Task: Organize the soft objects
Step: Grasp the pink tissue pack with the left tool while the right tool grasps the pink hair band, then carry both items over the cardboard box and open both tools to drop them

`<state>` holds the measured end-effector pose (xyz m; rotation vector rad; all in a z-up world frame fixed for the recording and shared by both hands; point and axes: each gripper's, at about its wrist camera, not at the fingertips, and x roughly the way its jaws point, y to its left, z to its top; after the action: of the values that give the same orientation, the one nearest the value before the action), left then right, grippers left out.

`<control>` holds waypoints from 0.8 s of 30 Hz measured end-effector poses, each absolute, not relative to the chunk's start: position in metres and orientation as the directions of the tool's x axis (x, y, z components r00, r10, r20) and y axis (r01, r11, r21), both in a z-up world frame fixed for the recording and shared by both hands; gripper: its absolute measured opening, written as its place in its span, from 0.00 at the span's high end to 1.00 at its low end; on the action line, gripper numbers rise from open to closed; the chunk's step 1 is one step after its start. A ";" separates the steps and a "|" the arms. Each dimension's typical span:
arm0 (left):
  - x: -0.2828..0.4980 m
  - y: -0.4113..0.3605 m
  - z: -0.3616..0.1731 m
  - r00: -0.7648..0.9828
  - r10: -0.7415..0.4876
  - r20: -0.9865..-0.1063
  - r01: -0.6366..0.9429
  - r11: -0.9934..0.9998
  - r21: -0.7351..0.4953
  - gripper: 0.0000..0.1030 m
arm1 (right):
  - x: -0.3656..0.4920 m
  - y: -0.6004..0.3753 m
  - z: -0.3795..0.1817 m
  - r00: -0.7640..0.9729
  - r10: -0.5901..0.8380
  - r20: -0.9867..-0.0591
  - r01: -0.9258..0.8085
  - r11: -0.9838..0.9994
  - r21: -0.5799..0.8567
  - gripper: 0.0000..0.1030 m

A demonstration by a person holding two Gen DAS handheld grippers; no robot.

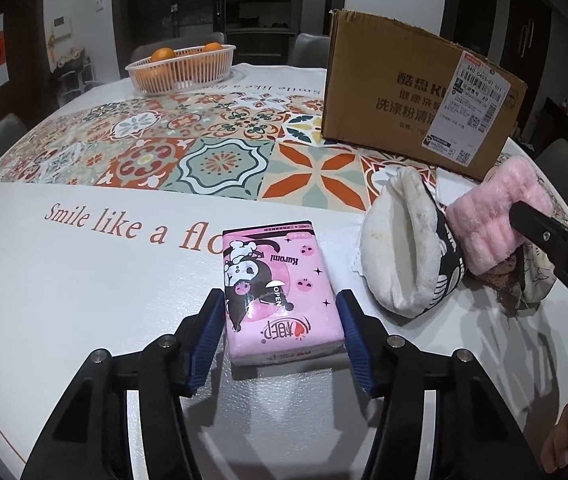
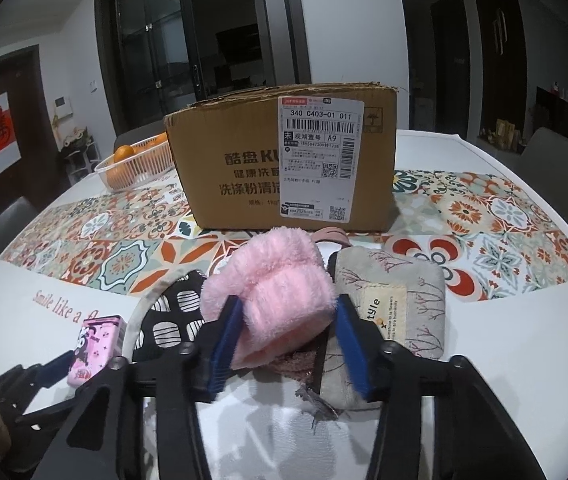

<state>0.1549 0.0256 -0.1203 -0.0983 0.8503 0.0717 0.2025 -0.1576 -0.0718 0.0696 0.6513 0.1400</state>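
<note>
L gripper (image 1: 280,320) wide, tissue pack (image 1: 280,288) btwn its pads, untouched. R gripper (image 2: 285,330) clamps pink fluffy towel (image 2: 272,300).

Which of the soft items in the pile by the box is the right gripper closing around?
The fluffy pink cloth, between the right gripper's blue pads. The white mitt with black-patterned lining and grey printed pouch lie beside it, outside the jaws.
</note>
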 end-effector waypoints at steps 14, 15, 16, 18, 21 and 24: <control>0.140 0.027 -0.094 0.725 0.007 -0.688 -0.060 0.997 -0.053 0.47 | 0.184 -0.149 -0.058 0.798 0.180 -0.575 -0.141 0.984 0.113 0.79; 0.138 0.026 -0.091 0.733 0.004 -0.680 -0.055 0.997 -0.054 0.47 | 0.182 -0.149 -0.056 0.800 0.183 -0.571 -0.141 0.983 0.117 0.79; 0.135 0.026 -0.086 0.742 -0.002 -0.670 -0.049 0.997 -0.057 0.47 | 0.181 -0.149 -0.054 0.802 0.185 -0.568 -0.142 0.983 0.119 0.79; 0.131 0.026 -0.078 0.757 -0.010 -0.653 -0.038 0.997 -0.060 0.47 | 0.177 -0.150 -0.050 0.808 0.186 -0.559 -0.141 0.982 0.122 0.79; 0.125 0.024 -0.064 0.781 -0.029 -0.624 -0.017 0.998 -0.067 0.48 | 0.171 -0.152 -0.042 0.818 0.188 -0.543 -0.138 0.982 0.131 0.79; 0.120 0.022 -0.053 0.801 -0.044 -0.597 0.006 0.998 -0.065 0.48 | 0.164 -0.153 -0.032 0.832 0.186 -0.523 -0.138 0.982 0.130 0.79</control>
<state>0.1200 0.0219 -0.0527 -0.0608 0.6416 -0.0267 0.1639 -0.1530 -0.0321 0.0884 0.5626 0.1717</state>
